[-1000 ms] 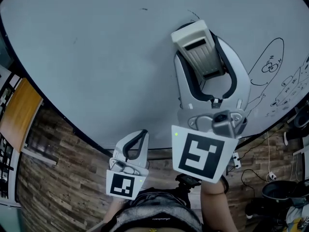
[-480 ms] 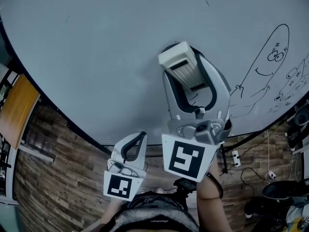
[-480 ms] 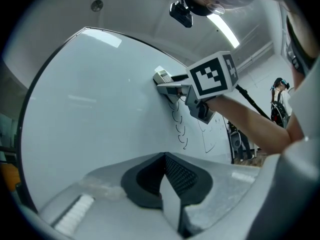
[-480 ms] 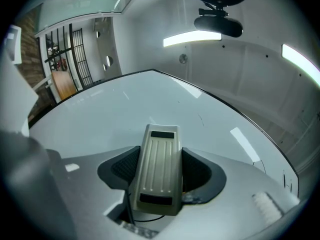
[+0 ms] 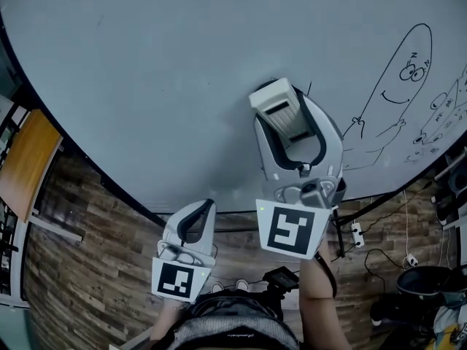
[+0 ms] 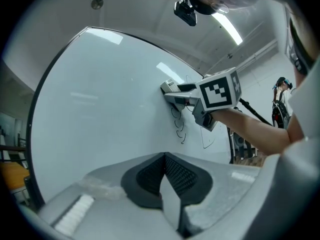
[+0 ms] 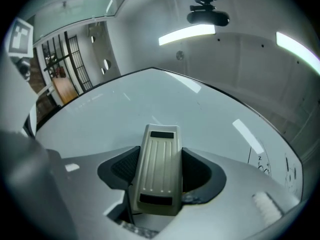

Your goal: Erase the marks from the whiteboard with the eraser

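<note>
Right gripper, jaws clamped on the eraser, is sliding it across the whiteboard toward the unerased cartoon figure; left gripper is idling below, jaws together

Beige ribbed eraser touches the drawn-on whiteboard.

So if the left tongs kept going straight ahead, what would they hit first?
Most likely a bare stretch of the large white whiteboard. The shut left tongs aim at it, though how far off is hard to judge.
</note>
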Tool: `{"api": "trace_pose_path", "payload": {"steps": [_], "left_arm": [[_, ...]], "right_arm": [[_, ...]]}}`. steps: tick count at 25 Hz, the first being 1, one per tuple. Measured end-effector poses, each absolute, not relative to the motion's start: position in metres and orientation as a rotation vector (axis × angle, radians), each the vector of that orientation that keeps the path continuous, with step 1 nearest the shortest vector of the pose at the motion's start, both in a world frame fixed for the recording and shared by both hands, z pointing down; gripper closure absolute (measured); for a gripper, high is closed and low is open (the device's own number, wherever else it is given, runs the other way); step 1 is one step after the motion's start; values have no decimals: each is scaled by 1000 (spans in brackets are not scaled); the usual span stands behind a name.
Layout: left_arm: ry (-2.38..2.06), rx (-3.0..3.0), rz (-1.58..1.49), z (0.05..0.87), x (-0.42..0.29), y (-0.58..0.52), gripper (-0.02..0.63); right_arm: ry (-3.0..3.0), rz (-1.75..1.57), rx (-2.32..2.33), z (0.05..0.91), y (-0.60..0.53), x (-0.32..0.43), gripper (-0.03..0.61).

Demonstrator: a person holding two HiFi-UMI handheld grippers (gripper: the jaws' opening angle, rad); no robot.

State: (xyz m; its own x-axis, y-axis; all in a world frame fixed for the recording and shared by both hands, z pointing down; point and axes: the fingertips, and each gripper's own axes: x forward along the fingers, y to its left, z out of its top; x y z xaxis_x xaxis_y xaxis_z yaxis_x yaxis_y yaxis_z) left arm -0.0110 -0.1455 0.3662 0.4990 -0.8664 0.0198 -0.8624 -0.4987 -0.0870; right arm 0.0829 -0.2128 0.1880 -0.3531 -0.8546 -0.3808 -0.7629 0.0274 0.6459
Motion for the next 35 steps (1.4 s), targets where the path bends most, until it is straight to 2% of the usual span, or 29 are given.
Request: {"api": "trace_pose_path", "payload": {"steps": [12,23,35], "left_arm": [[1555,-2660,-114,368,-3,-130,609],[1558,-2688,-176,385,11,-123,609],[1557,-2696,-219,396,18,-107,610]], "right_arm": [[-2080,-1325,1900,135,-210,126,314],[-2124,-1296,1779,227,-213,102,314],[-2173,-1262,1757,340,-214,107,313]]}}
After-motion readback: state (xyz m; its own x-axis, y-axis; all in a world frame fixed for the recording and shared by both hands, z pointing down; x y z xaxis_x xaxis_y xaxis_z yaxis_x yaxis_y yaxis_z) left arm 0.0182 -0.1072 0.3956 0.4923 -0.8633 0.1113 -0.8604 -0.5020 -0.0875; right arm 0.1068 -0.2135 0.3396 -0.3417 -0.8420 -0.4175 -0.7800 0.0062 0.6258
